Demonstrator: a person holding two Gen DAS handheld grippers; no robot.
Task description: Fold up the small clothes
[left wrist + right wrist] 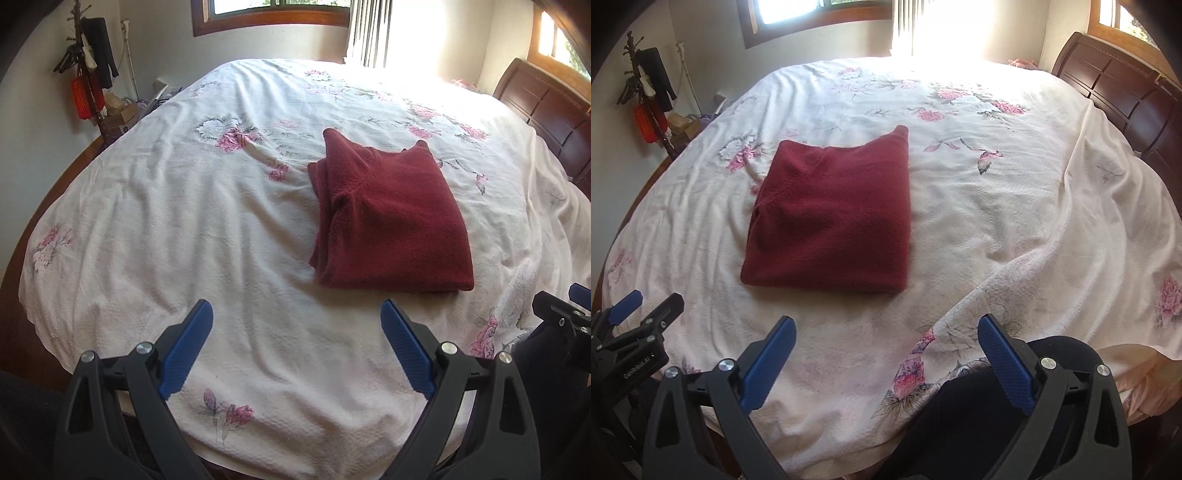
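Note:
A dark red fleece garment [391, 218] lies folded into a neat rectangle on the white floral bedspread [221, 221]; in the right wrist view the same garment [831, 221] sits left of centre. My left gripper [297, 314] hovers open over the bedspread, short of the garment's near edge, nothing between its blue pads. My right gripper [886, 328] is also open and empty, near the bed's front edge, to the right of the garment. Each gripper shows at the edge of the other's view: the right one [569, 306], the left one [642, 306].
A dark wooden headboard [1126, 99] stands at the right. A coat stand with hangers and dark clothes [88, 74] is in the far left corner beside boxes. Windows [273, 7] line the far wall. A dark-clothed knee [960, 413] shows under the right gripper.

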